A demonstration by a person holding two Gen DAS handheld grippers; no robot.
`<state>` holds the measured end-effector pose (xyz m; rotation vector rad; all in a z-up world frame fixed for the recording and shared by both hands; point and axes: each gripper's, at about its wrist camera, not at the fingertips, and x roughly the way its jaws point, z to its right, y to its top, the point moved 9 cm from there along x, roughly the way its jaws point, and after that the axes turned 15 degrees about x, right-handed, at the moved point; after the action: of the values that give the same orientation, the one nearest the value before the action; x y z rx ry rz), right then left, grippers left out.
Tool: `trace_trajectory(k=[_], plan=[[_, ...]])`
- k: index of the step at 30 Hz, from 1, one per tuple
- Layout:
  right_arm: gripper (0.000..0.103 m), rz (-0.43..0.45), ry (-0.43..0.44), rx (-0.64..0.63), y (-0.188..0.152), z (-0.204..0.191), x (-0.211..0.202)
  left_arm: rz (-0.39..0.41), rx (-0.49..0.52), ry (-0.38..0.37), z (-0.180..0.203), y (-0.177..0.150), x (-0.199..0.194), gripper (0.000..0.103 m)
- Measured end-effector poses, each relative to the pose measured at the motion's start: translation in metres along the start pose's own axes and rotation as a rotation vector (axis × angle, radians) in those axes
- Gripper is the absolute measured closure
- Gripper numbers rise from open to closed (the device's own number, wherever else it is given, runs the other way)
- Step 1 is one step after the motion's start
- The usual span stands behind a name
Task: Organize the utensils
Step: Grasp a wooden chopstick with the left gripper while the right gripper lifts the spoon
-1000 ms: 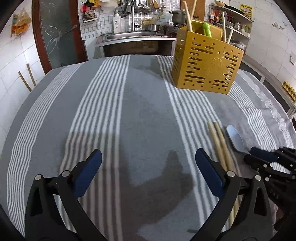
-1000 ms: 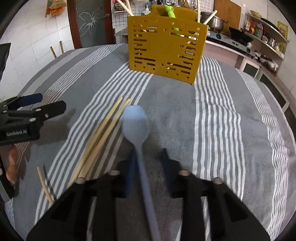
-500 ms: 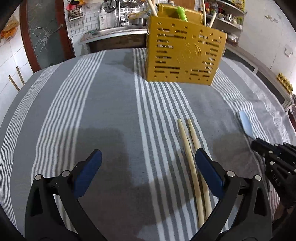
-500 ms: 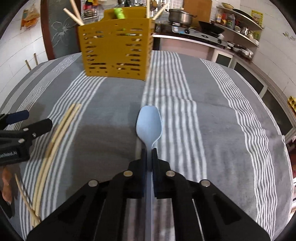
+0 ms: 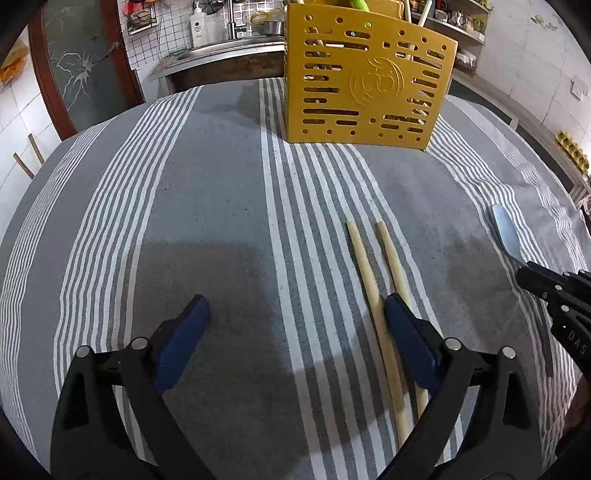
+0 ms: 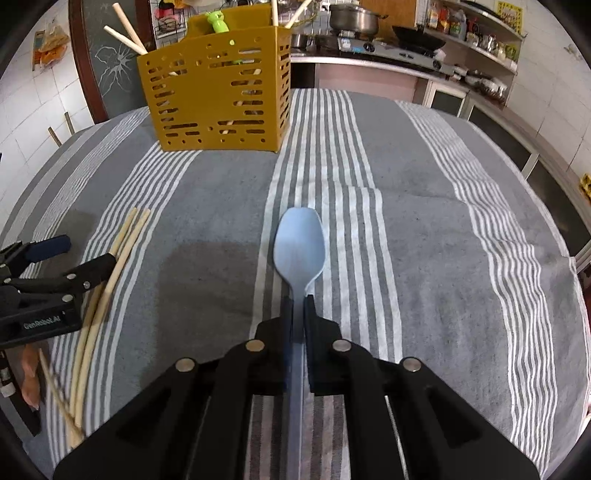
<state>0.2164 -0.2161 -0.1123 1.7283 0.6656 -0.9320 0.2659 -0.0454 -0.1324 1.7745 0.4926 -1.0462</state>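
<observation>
Nearest, the right gripper [image 6: 297, 295] is clamped on the handle of a pale blue spoon [image 6: 300, 245]; the handle runs back between its closed fingers and the bowl projects forward over the grey striped tablecloth [image 6: 443, 258]. Whether the bowl touches the cloth cannot be told. In the left wrist view the left gripper [image 5: 297, 314] stands wide apart and holds nothing, low over the cloth. Its right blue pad [image 5: 410, 343] overlaps the near part of two pale wooden chopsticks [image 5: 373, 291], which lie side by side on the cloth and point away toward the far end; contact between pad and chopsticks cannot be confirmed. A thinner stick [image 6: 55, 387] lies at the near left beside them in the right wrist view. Farther off, well apart from both grippers, a yellow perforated utensil holder [image 6: 218, 96] stands upright on the cloth, with wooden sticks [image 6: 125, 37] and a green-handled item [image 6: 218, 20] rising from it. Beyond the table lie a sink counter [image 5: 229, 48] and a stove with a pot [image 6: 354, 18]
</observation>
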Motion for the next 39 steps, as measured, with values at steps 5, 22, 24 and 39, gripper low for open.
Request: trace_trajectory(k=[5, 22, 24, 39], plan=[[0.093, -0.042, 0.019, 0.016, 0.009, -0.003, 0.009, -0.011, 0.005, -0.034, 0.009, 0.011, 0.003, 0.032], [0.070, 0.012, -0.029, 0.050, 0.045, -0.009, 0.028, -0.030, -0.034, -0.076, 0.012, 0.035, 0.015, 0.095], [0.070, 0.014, -0.024, 0.056, 0.045, -0.009, 0.026, -0.026, -0.039, -0.076, 0.011, 0.036, 0.015, 0.096], [0.070, 0.159, 0.032, 0.124, 0.046, 0.005, -0.027, 0.100, -0.052, -0.035, 0.007, 0.040, -0.020, 0.098]])
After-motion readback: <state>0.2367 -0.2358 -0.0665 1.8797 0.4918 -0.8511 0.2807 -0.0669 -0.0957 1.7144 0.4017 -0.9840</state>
